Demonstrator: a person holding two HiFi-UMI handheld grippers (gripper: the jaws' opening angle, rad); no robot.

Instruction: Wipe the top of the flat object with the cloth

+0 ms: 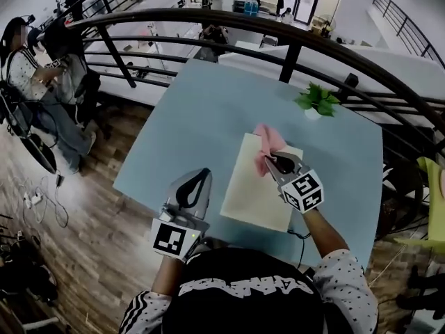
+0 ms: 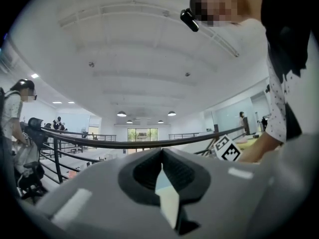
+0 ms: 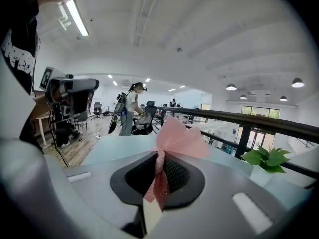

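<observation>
The left claw (image 1: 202,175) sits over the near edge of the pale blue tabletop (image 1: 201,110), toward its near left corner. Its jaws are pressed together with nothing between them, and it is apart from the flat object.

The flat object (image 1: 256,190) lies just to its right, on the near half of the tabletop, right of the middle. It is a plain cream rectangle with a matte, even face and no marks that can be made out. It lies flat and is turned slightly against the tabletop's edges, with its near right corner close to the near edge.

The cloth (image 1: 268,142) rests on the far end of the flat object and spills a little past its far edge. It is pink, thin and crumpled into a loose bunch. The right claw (image 1: 267,159) is clenched on it. In the right gripper view a twisted strip of finely textured fabric is pinched between the jaws and fans out wide beyond the tips.

Further right, near the tabletop's far right corner, stands a small green plant (image 1: 317,99) in a pale pot
</observation>
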